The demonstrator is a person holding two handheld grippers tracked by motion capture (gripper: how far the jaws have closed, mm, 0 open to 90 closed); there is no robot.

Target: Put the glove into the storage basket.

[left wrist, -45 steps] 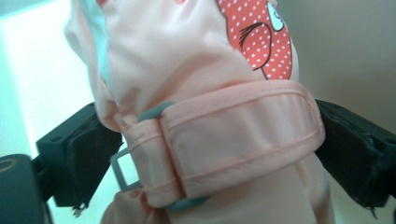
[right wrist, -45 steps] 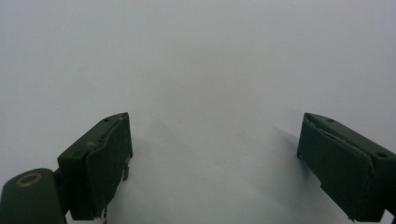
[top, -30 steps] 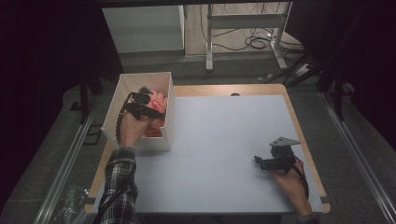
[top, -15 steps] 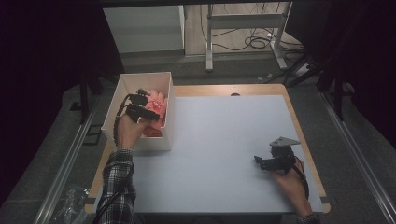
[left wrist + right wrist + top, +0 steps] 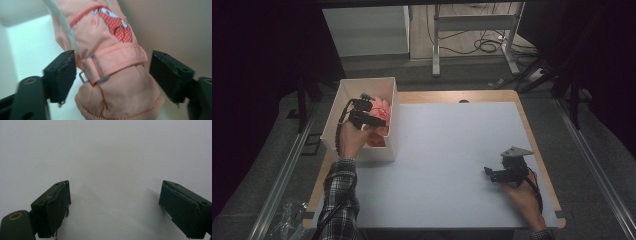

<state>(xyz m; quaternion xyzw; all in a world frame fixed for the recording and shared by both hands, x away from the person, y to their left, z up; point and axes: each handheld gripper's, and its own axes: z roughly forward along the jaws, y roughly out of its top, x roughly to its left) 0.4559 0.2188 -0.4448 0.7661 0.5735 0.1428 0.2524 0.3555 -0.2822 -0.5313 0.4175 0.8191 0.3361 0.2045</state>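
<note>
Here your left claw (image 5: 110, 75), jaws just reopened and not gripping, straddles the padded peach mitten's (image 5: 112, 62) cuff, long axis running away.

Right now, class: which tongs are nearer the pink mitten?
Left. The left tongs straddle the pink mitten inside the white box; the right tongs sit across the table.
</note>
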